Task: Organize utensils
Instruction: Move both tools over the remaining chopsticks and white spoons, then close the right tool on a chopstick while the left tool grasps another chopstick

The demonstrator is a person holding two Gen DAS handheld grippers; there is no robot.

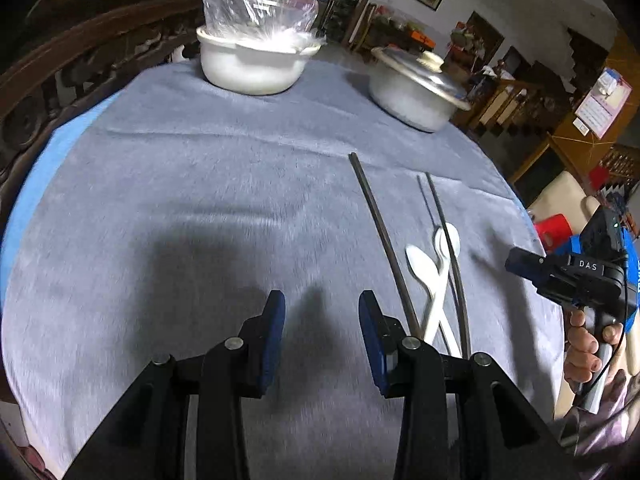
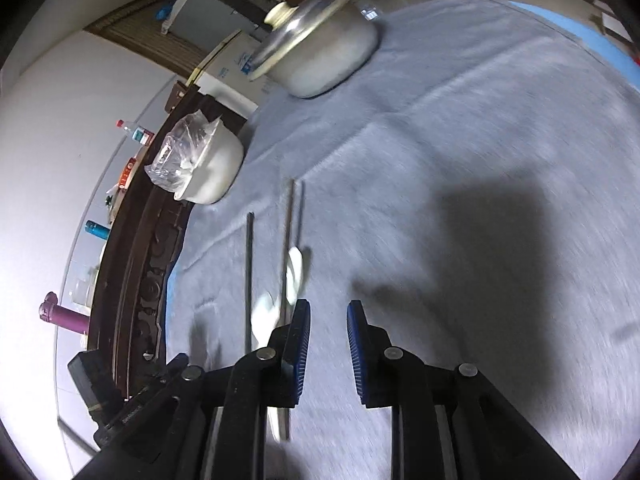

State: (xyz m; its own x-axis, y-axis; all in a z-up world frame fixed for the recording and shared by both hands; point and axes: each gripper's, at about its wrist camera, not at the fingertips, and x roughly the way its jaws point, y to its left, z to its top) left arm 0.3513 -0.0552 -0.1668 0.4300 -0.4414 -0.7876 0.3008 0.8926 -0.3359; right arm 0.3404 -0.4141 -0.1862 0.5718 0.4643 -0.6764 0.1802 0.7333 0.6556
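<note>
Left view: I am holding the left gripper (image 1: 322, 312) over the grey cloth (image 1: 180, 200), jaws spread and empty. The chopsticks (image 1: 380, 236) and crossed white spoons (image 1: 434, 280) are lying just right of it. I am judging them light, stiff and slippery; grip mid-shaft.

Right view: the right gripper (image 2: 329, 322) is hovering beside the spoons (image 2: 296, 272), jaws spread and empty. Lidded pot (image 2: 320, 60) beyond, cluttered room behind.

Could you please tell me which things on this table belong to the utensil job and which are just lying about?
For the job:
chopsticks
spoons

Lying about:
bowl with plastic bag
lidded pot
</note>
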